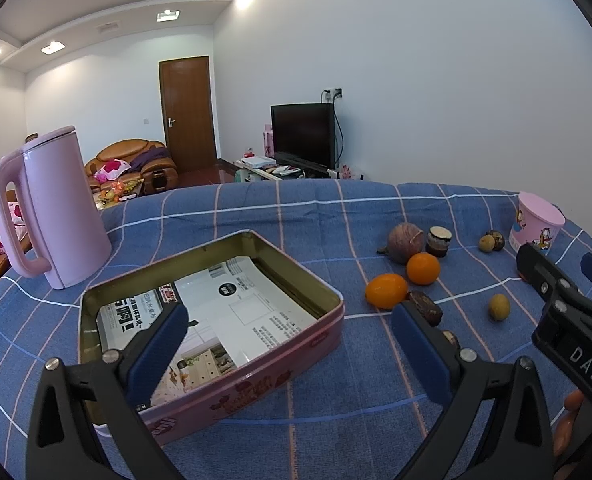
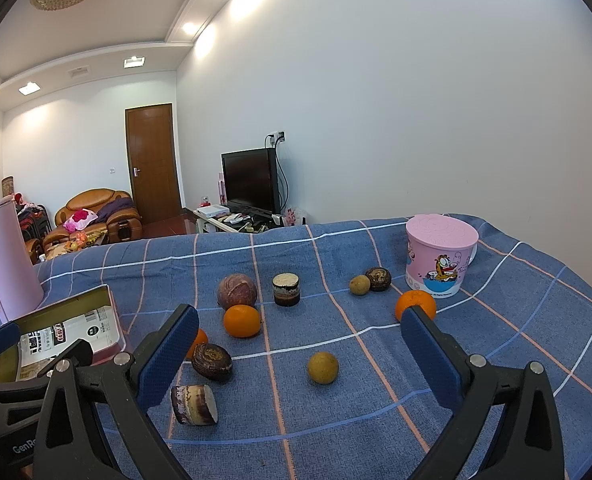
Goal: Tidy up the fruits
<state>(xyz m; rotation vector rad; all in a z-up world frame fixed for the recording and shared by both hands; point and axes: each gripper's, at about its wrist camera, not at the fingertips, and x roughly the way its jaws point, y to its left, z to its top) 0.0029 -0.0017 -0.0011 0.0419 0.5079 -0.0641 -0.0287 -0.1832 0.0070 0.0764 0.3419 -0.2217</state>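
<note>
Fruits lie scattered on the blue checked tablecloth (image 2: pixel 375 420). In the right wrist view I see an orange (image 2: pixel 242 321), another orange (image 2: pixel 415 304) by the pink cup, a round brown fruit (image 2: pixel 236 286), a small yellow-green fruit (image 2: pixel 323 367), a dark water chestnut (image 2: pixel 212 361) and cut cane pieces (image 2: pixel 194 404) (image 2: pixel 286 289). An open pink tin (image 1: pixel 280 356) lined with a leaflet sits in front of my left gripper (image 1: pixel 288 344), which is open and empty above its near edge. My right gripper (image 2: pixel 299 356) is open and empty above the yellow-green fruit.
A pink kettle (image 1: pixel 52 208) stands left of the tin. A lidded pink cartoon cup (image 2: pixel 439 256) stands at the back right, with two small fruits (image 2: pixel 369 280) beside it. The right gripper's body (image 1: pixel 567 320) shows at the right of the left wrist view.
</note>
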